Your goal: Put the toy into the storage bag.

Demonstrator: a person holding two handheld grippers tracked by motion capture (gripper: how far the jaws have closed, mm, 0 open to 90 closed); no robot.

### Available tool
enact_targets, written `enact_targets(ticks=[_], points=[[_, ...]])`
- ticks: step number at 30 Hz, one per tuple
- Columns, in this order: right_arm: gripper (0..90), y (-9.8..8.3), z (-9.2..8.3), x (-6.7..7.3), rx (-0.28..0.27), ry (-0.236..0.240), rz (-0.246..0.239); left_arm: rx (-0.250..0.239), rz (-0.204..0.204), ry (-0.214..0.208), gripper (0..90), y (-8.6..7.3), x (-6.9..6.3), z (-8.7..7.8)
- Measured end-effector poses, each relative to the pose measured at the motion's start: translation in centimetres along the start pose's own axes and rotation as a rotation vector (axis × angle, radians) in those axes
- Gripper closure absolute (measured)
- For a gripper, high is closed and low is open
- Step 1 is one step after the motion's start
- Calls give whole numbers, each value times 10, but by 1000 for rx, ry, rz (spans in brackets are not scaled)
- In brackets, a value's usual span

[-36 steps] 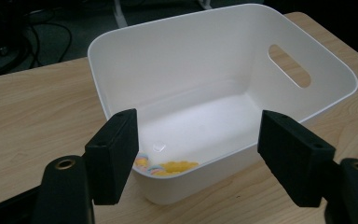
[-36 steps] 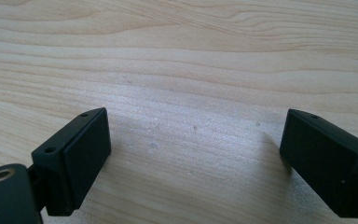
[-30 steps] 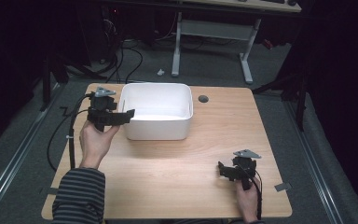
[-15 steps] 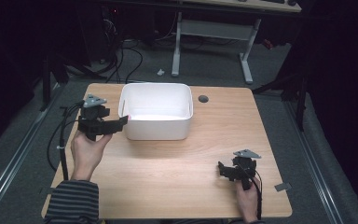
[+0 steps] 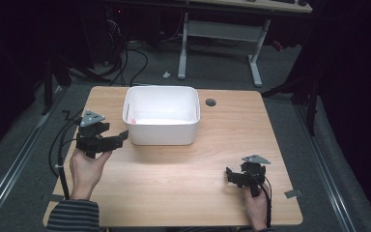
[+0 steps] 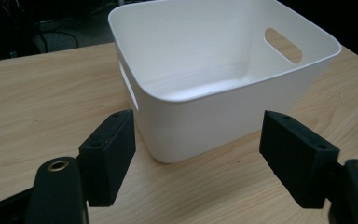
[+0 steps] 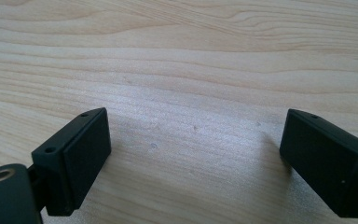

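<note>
Surface: a light wooden surface with visible grain; a round cable hole sits toward its far side, just right of the bin.
Bin: a white plastic bin stands upright on the far half of the surface, left of centre; its inside looks empty apart from a small orange mark on the left inner wall (too small to tell what it is). In the left gripper view the bin shows an oval handle cut-out in the far wall and another in the near-left wall.
Left gripper: the left gripper is held in the left hand just beside the bin's left near corner, pointing toward it; not touching it.
Left fingers: the fingers stand wide apart, with the bin's corner seen between them and nothing clamped.
Right gripper: the right gripper rests low over the near right part of the surface, well apart from the bin, held by the right hand.
Right fingers: apart (bare wood between them), the fingers holding nothing.
Sleeve: a striped sleeve covers the left forearm.
</note>
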State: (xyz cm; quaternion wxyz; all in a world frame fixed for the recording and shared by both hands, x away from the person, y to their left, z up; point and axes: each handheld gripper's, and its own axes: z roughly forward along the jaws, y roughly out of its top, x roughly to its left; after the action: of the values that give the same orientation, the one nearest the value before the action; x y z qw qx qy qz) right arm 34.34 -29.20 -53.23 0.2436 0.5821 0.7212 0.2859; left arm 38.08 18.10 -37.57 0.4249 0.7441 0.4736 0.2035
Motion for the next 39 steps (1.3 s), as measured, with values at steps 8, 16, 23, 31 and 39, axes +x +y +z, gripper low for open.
enact_targets(ticks=[8,16,23,31,39], points=[[85,0,0,0,0,0,0,54,-19,-19,300,-15,3,1],[85,0,0,0,0,0,1,62,-14,-12,299,-27,2,3],[85,0,0,1,0,0,2,58,-32,-18,295,-42,4,4],[85,0,0,1,0,-1,2,59,-17,30,294,-59,0,10],[85,0,0,1,-3,0,-5,65,-26,25,292,-74,-3,20]])
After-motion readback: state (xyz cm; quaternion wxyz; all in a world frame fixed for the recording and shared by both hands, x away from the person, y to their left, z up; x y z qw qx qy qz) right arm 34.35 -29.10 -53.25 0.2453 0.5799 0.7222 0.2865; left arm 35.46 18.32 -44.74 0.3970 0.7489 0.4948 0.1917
